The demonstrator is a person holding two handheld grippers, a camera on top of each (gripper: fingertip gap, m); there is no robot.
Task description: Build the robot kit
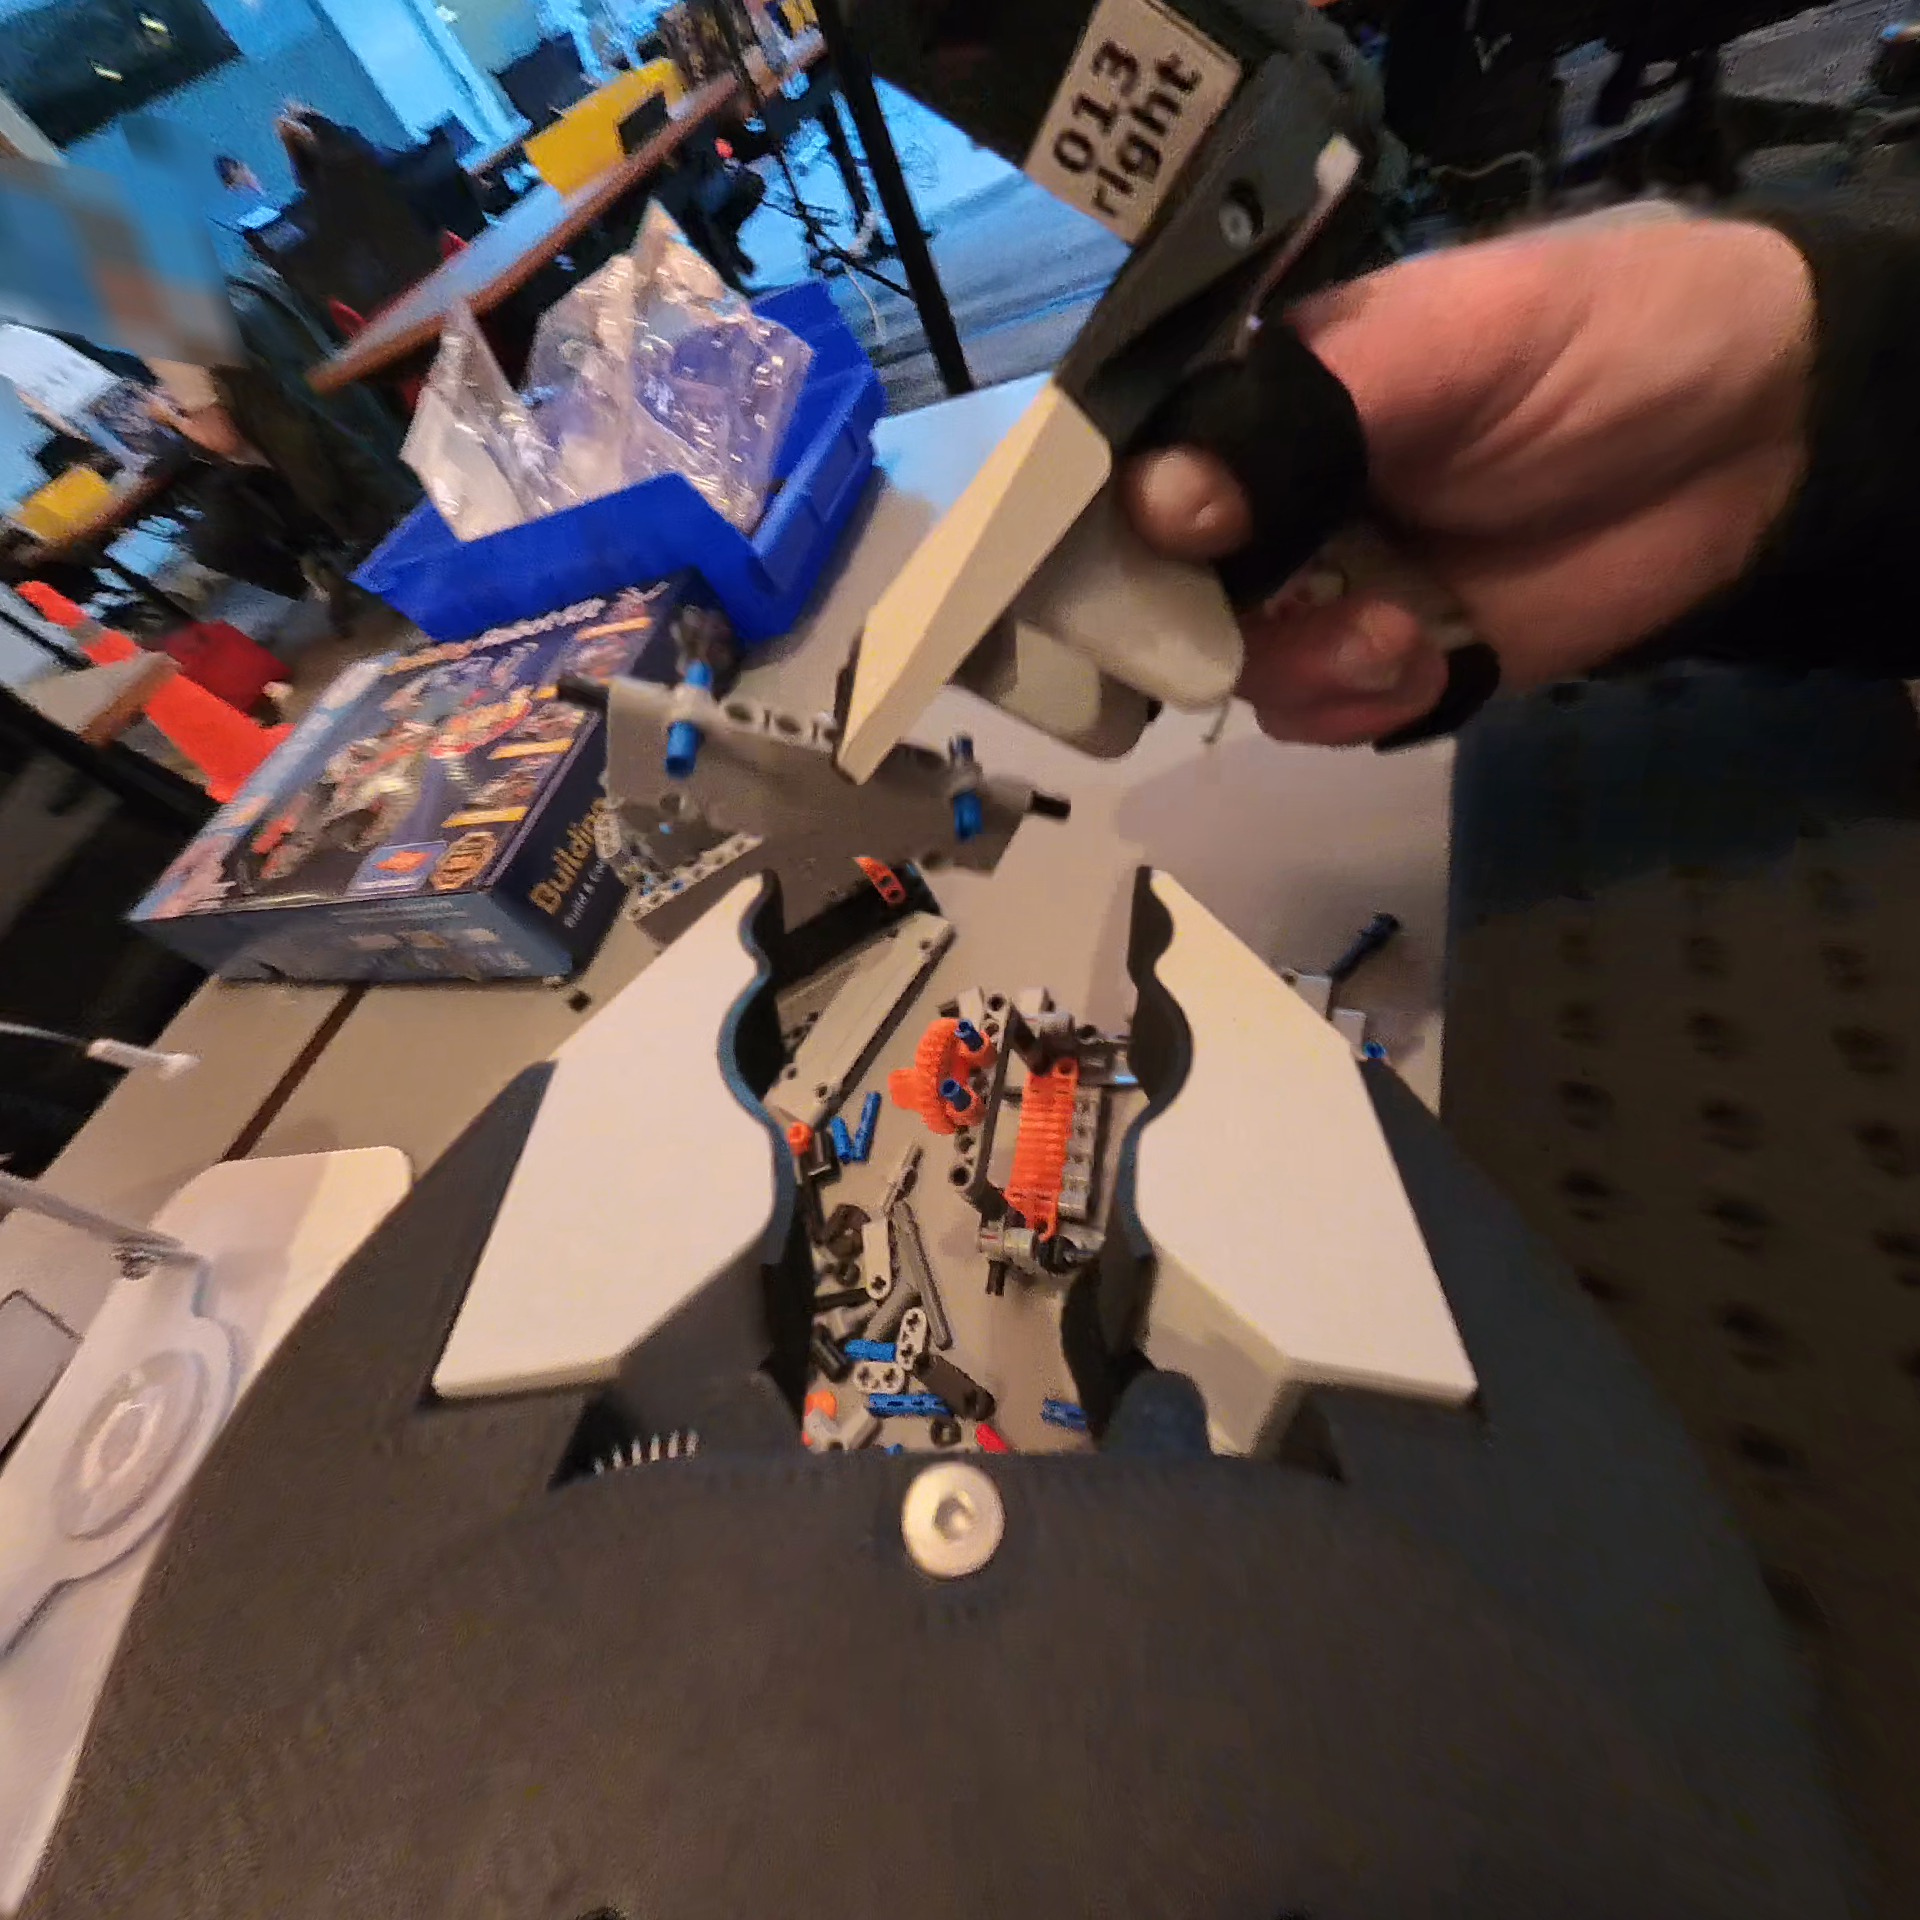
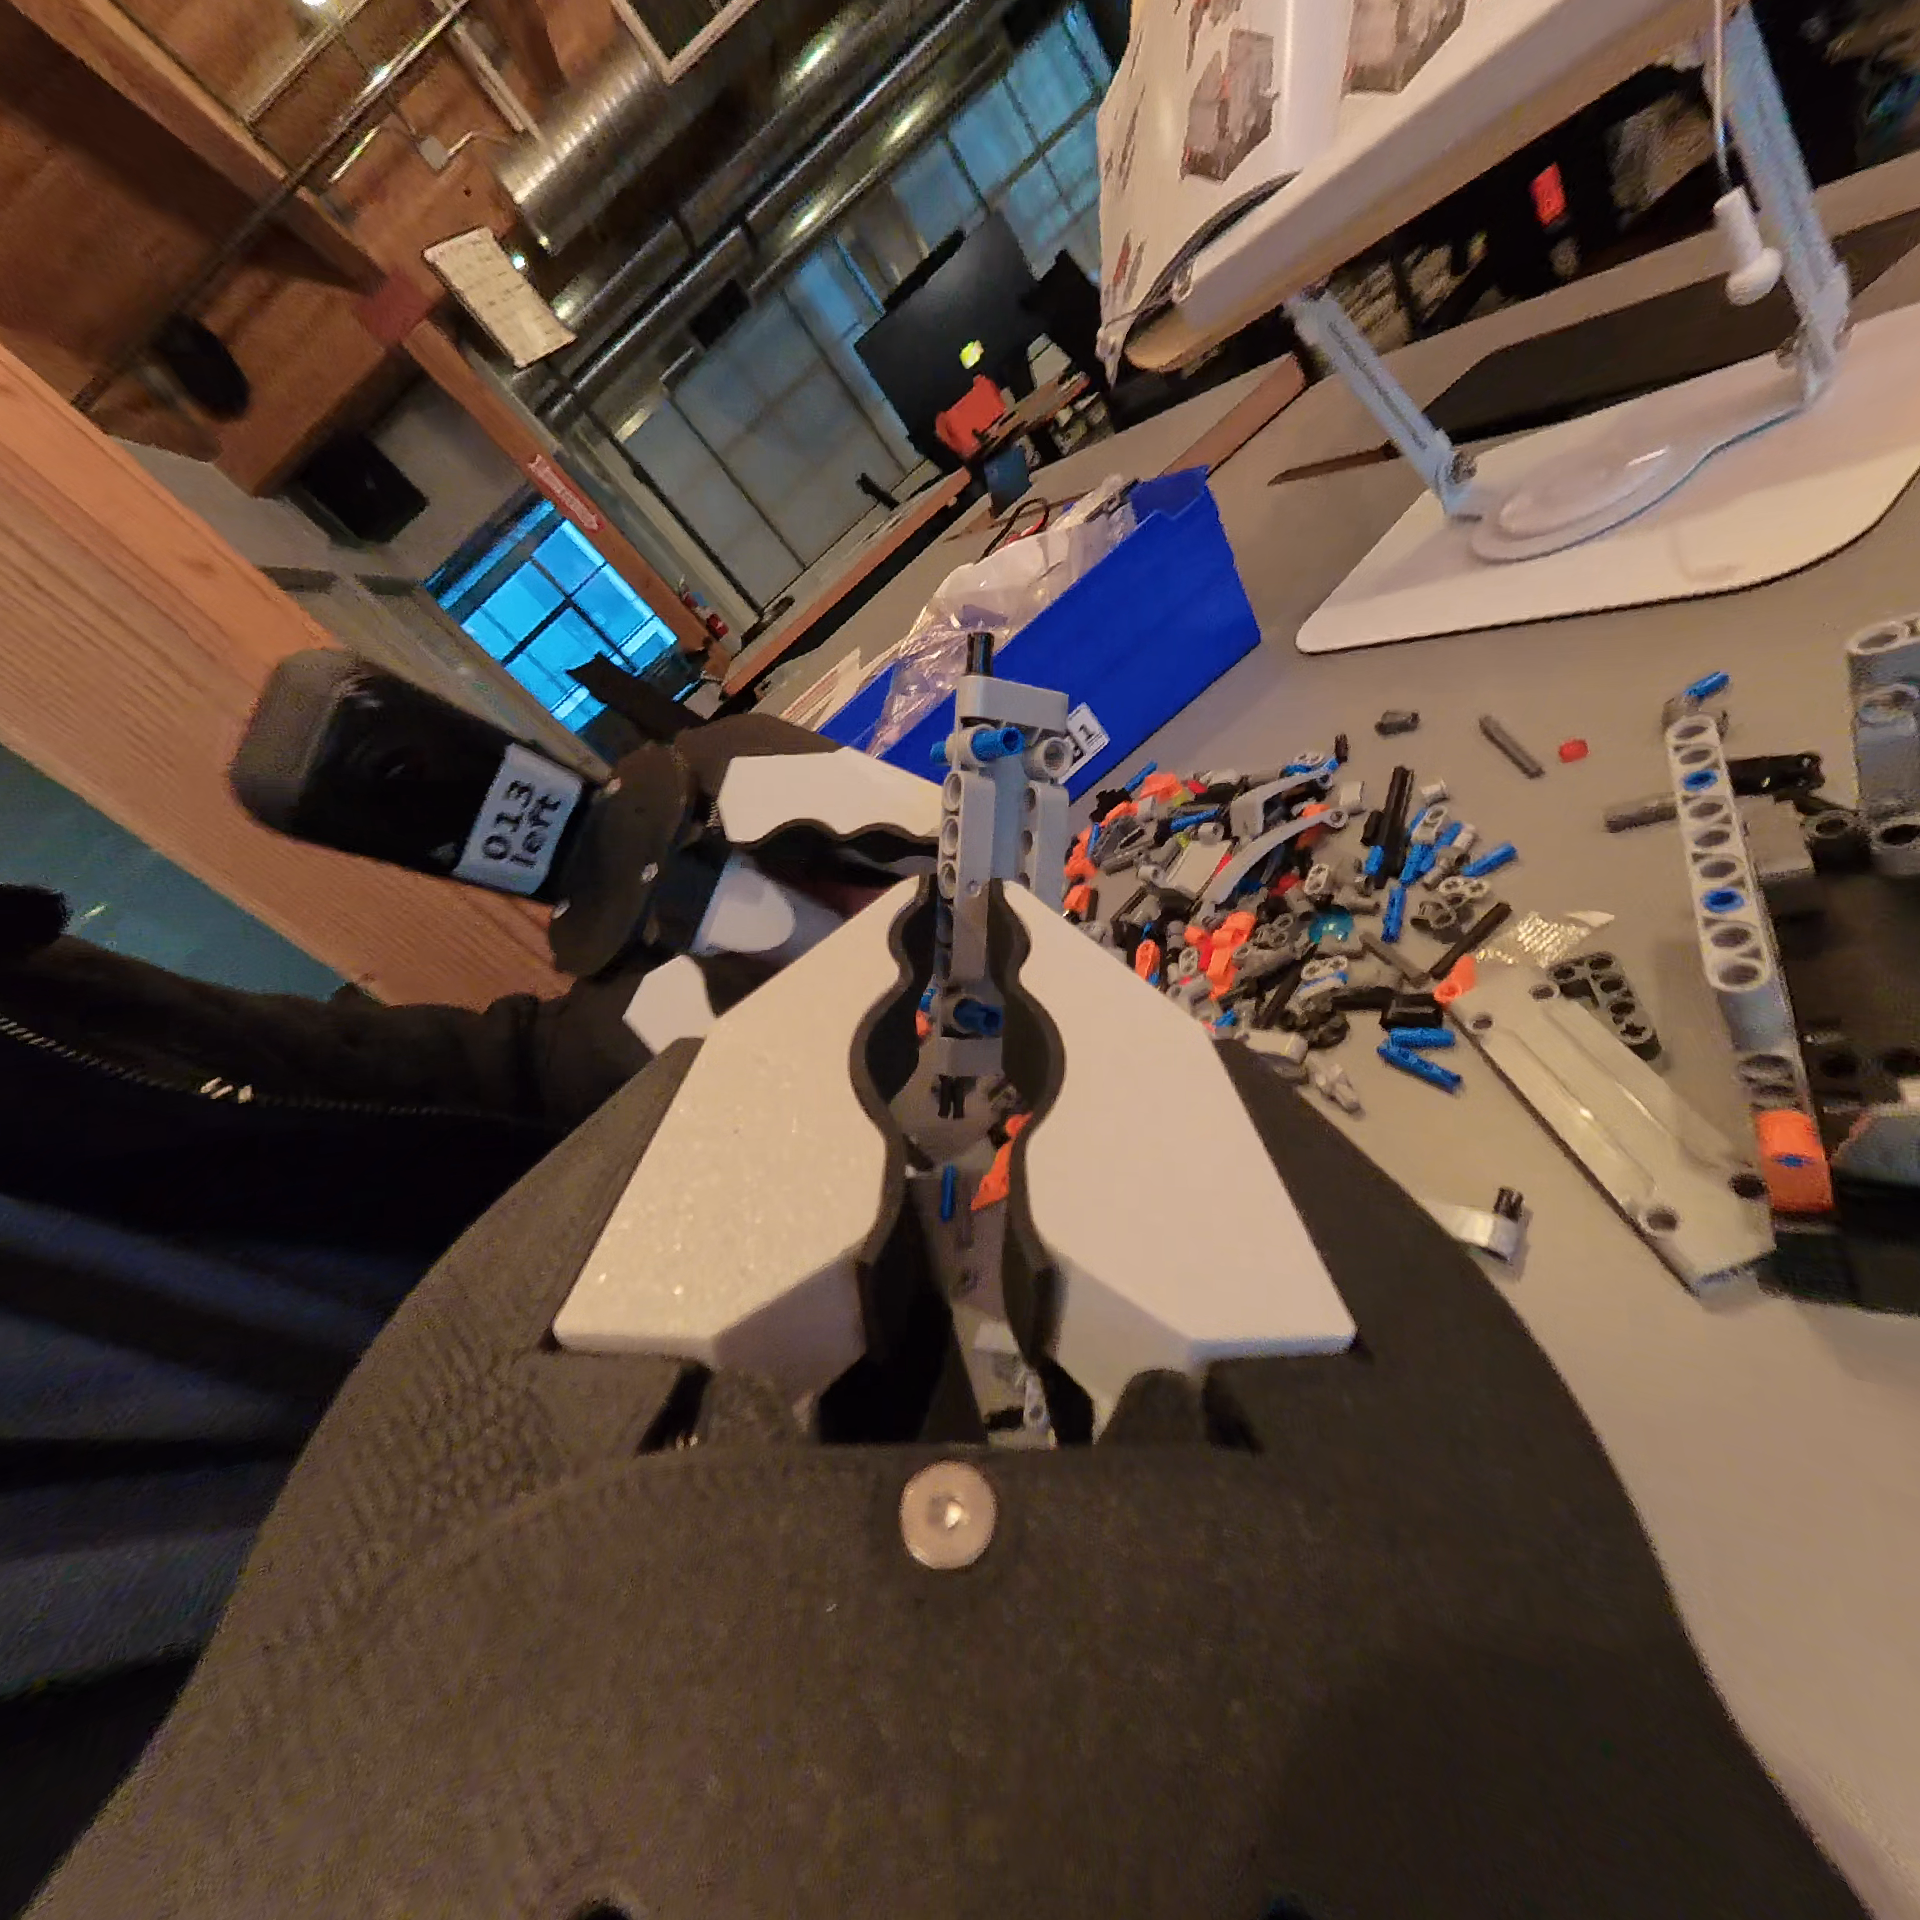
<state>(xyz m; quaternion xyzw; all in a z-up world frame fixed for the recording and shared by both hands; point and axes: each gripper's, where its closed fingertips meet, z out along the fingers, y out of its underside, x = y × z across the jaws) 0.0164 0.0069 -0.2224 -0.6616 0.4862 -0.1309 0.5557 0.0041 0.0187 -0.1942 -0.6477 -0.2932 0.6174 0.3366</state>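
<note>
Grey worktop [image 2: 1558, 1507] strewn with loose building-toy pieces [image 2: 1299, 914] and a partly built frame [image 2: 1766, 935]: much lies unassembled. My right gripper [image 2: 961, 904] is clamped on a grey beam subassembly with blue pins [image 2: 997, 790], held aloft. My left gripper [image 1: 951, 914] hangs spread wide and empty above the pile.

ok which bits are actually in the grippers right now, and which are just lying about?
Handled:
- right gripper, shut on grey assembly
- left gripper, open, holds nothing, nearest the parts pile

Lying about:
- blue bin with bags
- box
- white stand
- beam frame
</note>
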